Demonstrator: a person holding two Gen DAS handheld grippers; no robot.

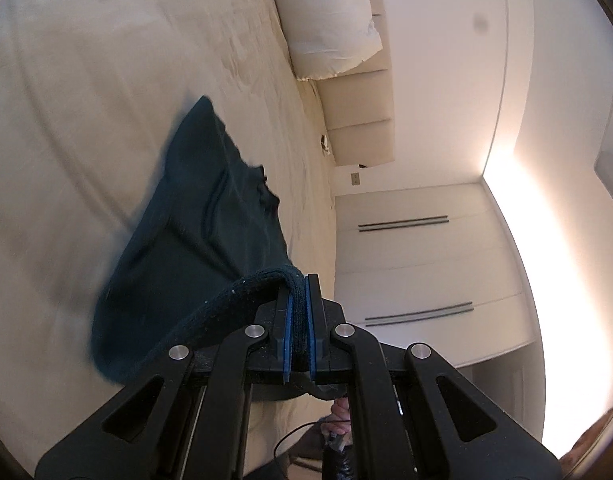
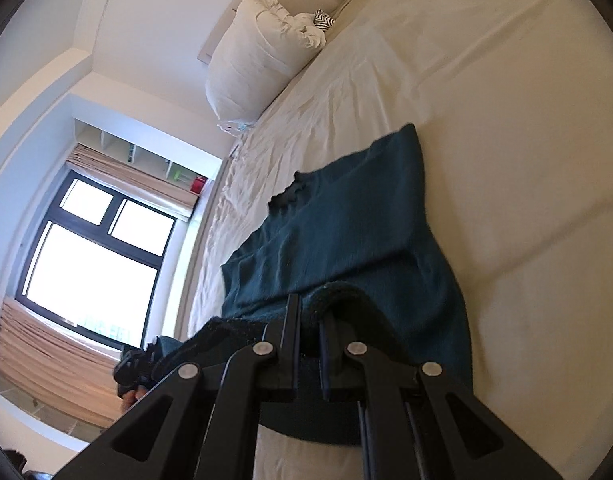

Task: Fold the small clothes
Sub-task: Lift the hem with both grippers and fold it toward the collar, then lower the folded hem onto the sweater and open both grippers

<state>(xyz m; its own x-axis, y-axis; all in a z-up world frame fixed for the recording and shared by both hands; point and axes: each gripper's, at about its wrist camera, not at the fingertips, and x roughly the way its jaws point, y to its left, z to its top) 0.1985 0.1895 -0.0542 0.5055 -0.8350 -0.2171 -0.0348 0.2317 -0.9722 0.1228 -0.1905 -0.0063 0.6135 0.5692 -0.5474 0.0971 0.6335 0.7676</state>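
Gripping teal garment (image 2: 358, 232) hem, both jaws clamped

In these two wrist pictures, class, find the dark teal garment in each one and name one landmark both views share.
Left wrist view: the dark teal garment runs from the centre down to lower left, its ribbed edge clamped in the left gripper.
Right wrist view: it spreads over centre and lower right, its edge clamped in the right gripper.
Shared landmark: the white pillow at the head of the bed.
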